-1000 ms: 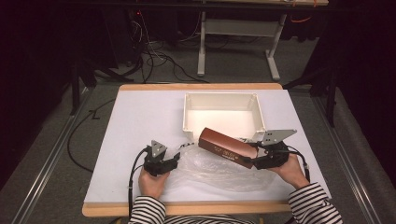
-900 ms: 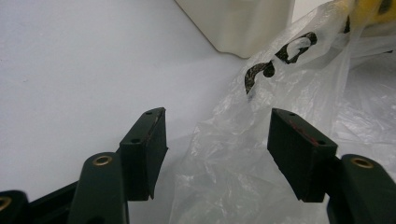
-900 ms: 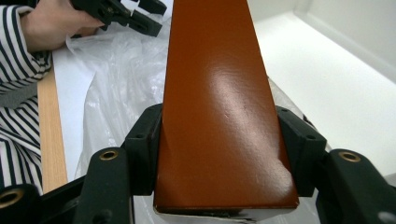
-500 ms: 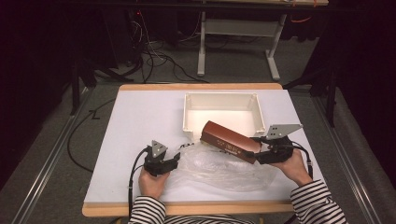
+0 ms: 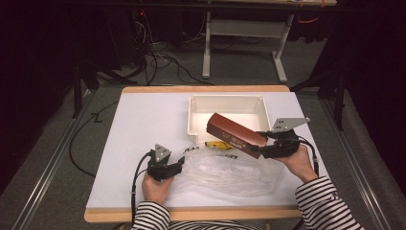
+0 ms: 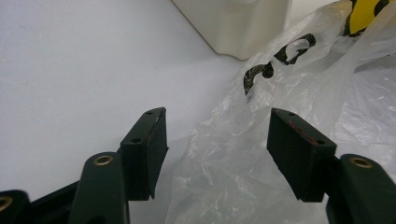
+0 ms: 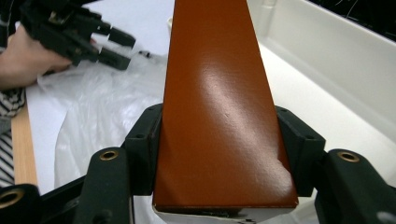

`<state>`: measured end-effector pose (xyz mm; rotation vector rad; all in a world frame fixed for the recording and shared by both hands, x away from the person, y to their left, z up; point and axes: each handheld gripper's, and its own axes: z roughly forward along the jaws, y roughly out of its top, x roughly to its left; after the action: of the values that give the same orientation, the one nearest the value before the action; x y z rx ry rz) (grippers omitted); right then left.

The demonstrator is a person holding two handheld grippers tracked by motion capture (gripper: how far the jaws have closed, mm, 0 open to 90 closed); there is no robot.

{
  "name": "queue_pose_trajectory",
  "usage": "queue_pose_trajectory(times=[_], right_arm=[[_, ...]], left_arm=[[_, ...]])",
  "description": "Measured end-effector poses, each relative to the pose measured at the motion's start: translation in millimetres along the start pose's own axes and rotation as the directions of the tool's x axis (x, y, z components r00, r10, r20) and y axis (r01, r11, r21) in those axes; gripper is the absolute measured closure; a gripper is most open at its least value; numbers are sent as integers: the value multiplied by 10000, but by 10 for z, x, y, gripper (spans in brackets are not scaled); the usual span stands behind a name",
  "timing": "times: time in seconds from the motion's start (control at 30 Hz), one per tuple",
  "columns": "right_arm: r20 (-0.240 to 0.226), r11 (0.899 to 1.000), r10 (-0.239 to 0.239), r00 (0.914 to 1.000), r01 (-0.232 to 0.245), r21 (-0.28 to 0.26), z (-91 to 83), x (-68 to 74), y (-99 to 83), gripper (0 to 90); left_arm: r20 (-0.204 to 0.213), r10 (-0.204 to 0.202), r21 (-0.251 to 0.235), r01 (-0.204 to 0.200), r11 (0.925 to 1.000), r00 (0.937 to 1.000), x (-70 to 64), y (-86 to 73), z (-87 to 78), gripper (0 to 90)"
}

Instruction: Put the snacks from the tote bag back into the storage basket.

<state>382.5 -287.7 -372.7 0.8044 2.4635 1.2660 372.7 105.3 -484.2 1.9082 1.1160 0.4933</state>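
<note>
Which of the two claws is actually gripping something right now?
The right claw: it is shut on the brown box, held over the white bin. The left claw is open at the plastic bag.

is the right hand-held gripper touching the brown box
Touching. The right gripper view shows the right hand-held gripper with both jaws pressed against the sides of the brown box.

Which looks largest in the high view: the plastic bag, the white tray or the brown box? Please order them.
1. plastic bag, widest spread
2. white tray, slightly smaller; the two are close
3. brown box, smallest, though raised nearer the camera
</note>
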Motion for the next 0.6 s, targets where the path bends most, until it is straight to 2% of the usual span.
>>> queue_pose_trajectory(times=[0.03,0.17,0.23,0.6], right_arm=[[21,9999,171,9999,-171,15,16,-46,43,429],[152,9998,165,9997,-166,50,61,-102,99,429],[261,9995,316,9992,-317,33,110,-148,135,429],[365,9982,512,9980,-522,278,304,-292,249,431]], left_arm=[[9,9,10,-9,10000,10000,1,0,-2,382],[-4,33,15,-33,10000,10000,-2,1,-3,381],[-2,14,7,-14,10000,10000,0,0,-3,380],[-7,-13,-15,13,10000,10000,0,-1,-6,380]])
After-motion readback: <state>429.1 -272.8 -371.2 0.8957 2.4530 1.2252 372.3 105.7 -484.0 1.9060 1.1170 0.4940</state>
